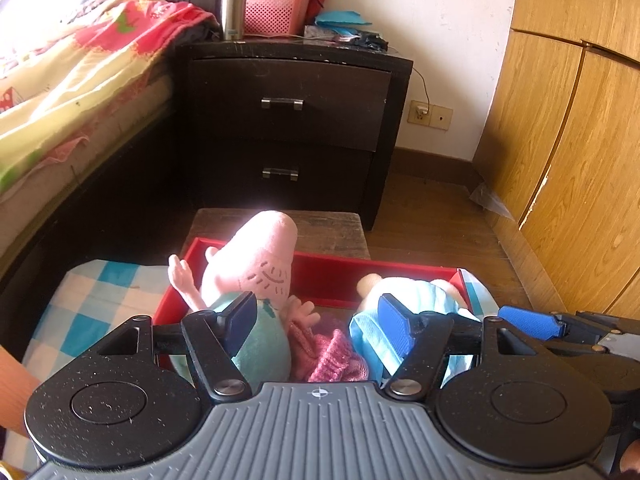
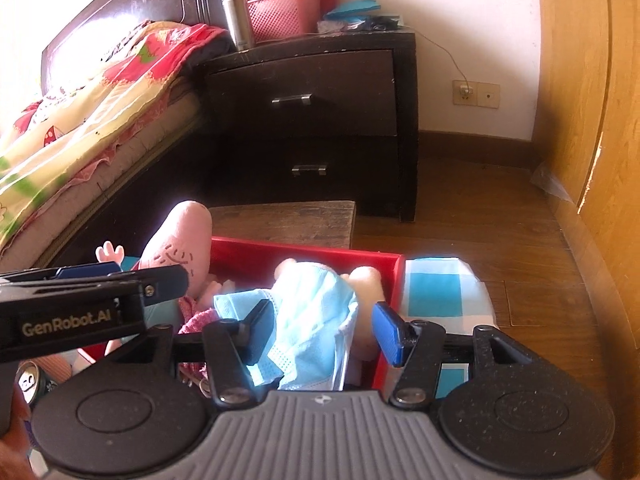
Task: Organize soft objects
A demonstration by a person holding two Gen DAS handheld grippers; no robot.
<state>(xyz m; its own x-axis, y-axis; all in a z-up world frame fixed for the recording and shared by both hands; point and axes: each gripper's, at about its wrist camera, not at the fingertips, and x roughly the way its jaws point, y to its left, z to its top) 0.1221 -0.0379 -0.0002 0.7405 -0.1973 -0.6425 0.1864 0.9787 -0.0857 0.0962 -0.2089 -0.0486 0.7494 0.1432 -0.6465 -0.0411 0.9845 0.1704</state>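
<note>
A red box [image 1: 360, 276] sits on a blue-and-white checked cloth [image 1: 92, 300]. In it a pink pig plush [image 1: 260, 260] in a teal dress stands upright beside a pink knitted piece [image 1: 332, 356]. To their right lies a pale plush covered by a light blue face mask [image 1: 416, 300]. My left gripper [image 1: 316, 320] is open, with the teal dress and the knit between its fingers. In the right wrist view my right gripper [image 2: 324, 332] is open around the face mask [image 2: 316, 304] inside the red box [image 2: 304, 252]. The pig plush [image 2: 180, 248] stands to its left, behind my left gripper's fingers [image 2: 100, 280].
A worn wooden stool [image 1: 320, 228] stands behind the box, with a dark nightstand [image 1: 296, 112] beyond it. A bed with a patterned quilt [image 1: 60, 80] runs along the left, wooden wardrobe doors [image 1: 560, 140] along the right. A drink can [image 2: 30, 380] lies at the lower left.
</note>
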